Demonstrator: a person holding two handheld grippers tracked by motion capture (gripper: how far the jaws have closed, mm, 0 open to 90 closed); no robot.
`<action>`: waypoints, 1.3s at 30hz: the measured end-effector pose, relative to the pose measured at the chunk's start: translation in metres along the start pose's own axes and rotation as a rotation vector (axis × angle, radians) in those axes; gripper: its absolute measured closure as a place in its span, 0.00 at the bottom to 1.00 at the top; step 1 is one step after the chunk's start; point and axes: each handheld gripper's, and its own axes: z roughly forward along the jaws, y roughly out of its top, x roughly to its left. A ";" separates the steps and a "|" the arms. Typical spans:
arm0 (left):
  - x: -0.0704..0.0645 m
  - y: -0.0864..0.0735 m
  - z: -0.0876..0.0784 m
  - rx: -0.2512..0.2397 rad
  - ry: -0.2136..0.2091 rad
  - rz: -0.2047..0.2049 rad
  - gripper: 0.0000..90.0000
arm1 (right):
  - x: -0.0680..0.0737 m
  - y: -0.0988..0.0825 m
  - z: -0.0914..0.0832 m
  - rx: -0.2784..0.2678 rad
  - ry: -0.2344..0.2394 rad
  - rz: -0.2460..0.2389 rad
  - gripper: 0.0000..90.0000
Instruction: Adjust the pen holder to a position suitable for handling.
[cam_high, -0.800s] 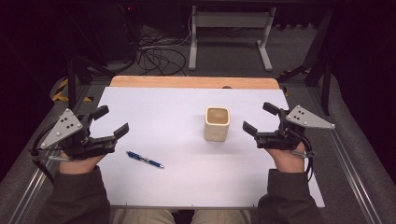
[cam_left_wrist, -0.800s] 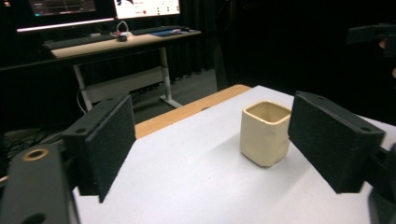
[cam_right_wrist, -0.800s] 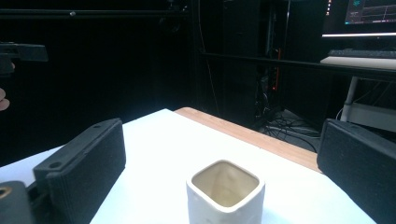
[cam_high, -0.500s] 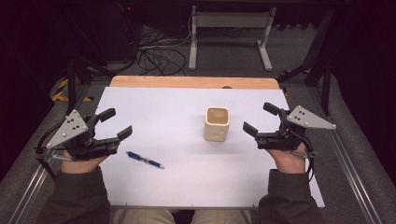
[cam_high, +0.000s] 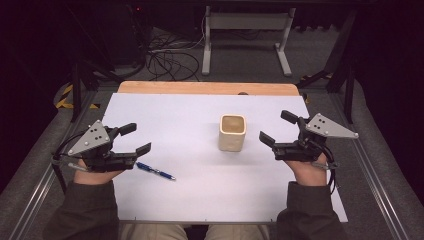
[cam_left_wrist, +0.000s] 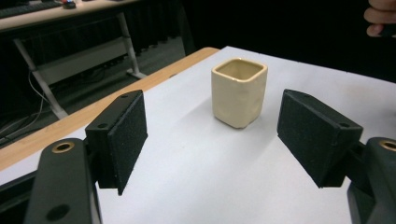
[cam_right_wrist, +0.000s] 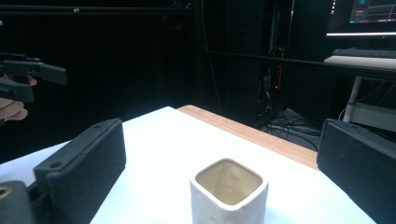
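Pen (cam_high: 155, 170) lies flat on the white counter (cam_high: 190, 200), just beside the left claw (cam_high: 136, 139) and on its inner side; its blue barrel nearly touches the lower jaw, and its long axis runs slantwise, from the end next to that jaw down toward the person's edge and the middle of the counter. Cup (cam_high: 232, 132), cream and square-mouthed, stands upright near the middle of the counter, empty as far as its mouth shows; it sits between the two claws, nearer the right claw (cam_high: 278, 128) than the left. Left claw is spread wide and holds nothing; in the left gripper view its pads (cam_left_wrist: 126, 140) stand well apart and frame the cup (cam_left_wrist: 239, 91) farther off; the pen lies below where that view looks. Right claw is likewise wide open and empty; in the right gripper view the cup (cam_right_wrist: 229, 193) stands close ahead, between its pads (cam_right_wrist: 84, 163), touched by neither. Judged from this, the pen belongs to the left hand, which is by far the nearer, and the cup to the right; to take the pen the left claw would have to drop and turn so that its jaws close across the barrel, not along it; the pen lies well apart from the cup.
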 end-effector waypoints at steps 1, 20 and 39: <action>0.000 -0.001 0.001 0.006 -0.002 0.001 0.28 | 0.000 0.000 0.000 0.000 0.000 0.000 0.02; 0.003 -0.016 0.024 0.108 -0.052 0.019 0.32 | 0.000 -0.001 0.001 0.009 0.015 -0.007 0.02; 0.006 -0.031 0.039 0.198 -0.088 0.030 0.33 | -0.002 -0.001 0.001 0.023 0.014 -0.008 0.02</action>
